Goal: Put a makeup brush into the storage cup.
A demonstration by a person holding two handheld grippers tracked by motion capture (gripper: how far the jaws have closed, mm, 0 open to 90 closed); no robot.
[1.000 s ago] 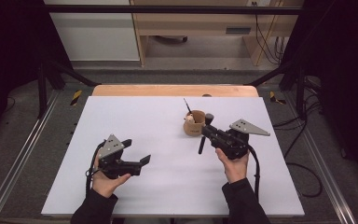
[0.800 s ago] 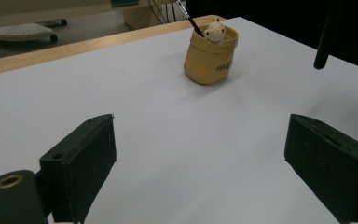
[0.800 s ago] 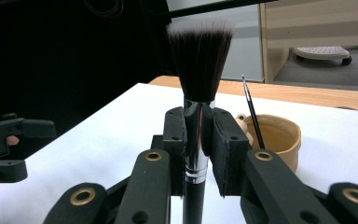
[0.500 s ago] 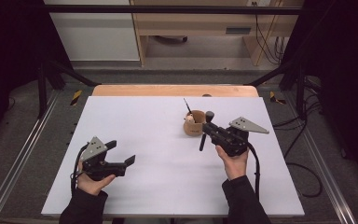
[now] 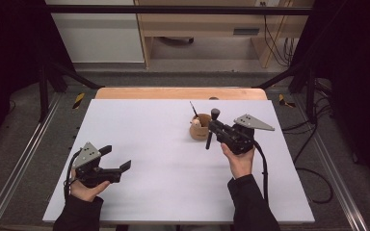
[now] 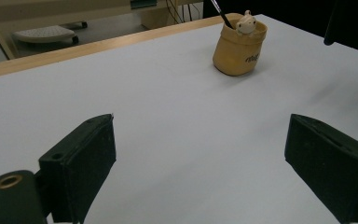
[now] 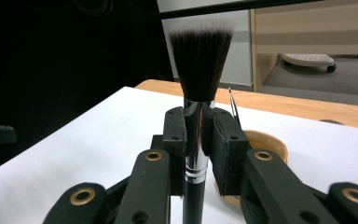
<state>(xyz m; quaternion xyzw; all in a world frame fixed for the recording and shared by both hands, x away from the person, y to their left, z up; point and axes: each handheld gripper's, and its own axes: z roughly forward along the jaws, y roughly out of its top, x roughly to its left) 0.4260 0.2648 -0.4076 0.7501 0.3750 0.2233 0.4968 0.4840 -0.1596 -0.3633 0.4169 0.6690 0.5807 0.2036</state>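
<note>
Between my right gripper's (image 7: 198,149) pads a makeup brush (image 7: 198,70) stands clamped by its metal ferrule, bristles up, handle downward for lowering into the wooden holder (image 5: 201,127) just beside (a thin brush (image 5: 193,109) already leans there). My left gripper (image 5: 117,159) hangs spread and empty, well apart.

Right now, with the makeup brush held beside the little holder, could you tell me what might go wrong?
The right gripper clamps the makeup brush on its smooth metal ferrule, so it might slip or tilt as it is lowered. The holder is small and already contains a thin brush and a figurine; the handle could catch on them or tip the holder. The left gripper is open and far off, so nothing steadies the holder.
</note>
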